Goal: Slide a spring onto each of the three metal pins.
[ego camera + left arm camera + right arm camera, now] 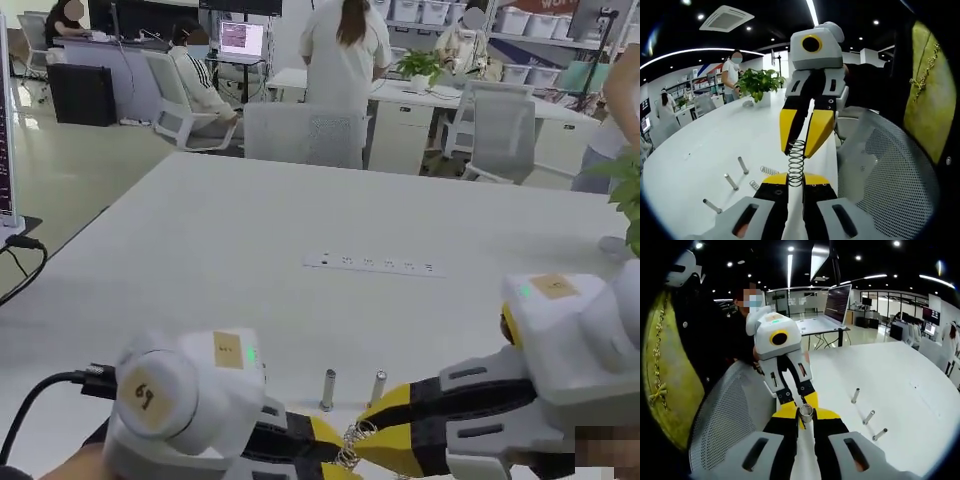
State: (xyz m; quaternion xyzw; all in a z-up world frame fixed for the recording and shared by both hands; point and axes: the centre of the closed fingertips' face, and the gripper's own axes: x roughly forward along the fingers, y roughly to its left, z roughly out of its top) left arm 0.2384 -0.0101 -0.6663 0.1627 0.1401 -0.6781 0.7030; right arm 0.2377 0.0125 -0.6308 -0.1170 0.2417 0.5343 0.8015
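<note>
Shiny metal spring [796, 162] & pins [742, 165]; matt, smooth table [250, 230].

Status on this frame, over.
Status: left gripper and right gripper both shut on one spring. Three pins bare. Two spare springs beside them. Nothing blocking.

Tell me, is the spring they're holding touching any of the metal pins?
Apart. The left gripper view shows the spring held between the left gripper and right gripper, with a clear gap to the nearest pin.

Open office: white table [250, 230], grey chairs [303, 135], ceiling strip lights [812, 11].
</note>
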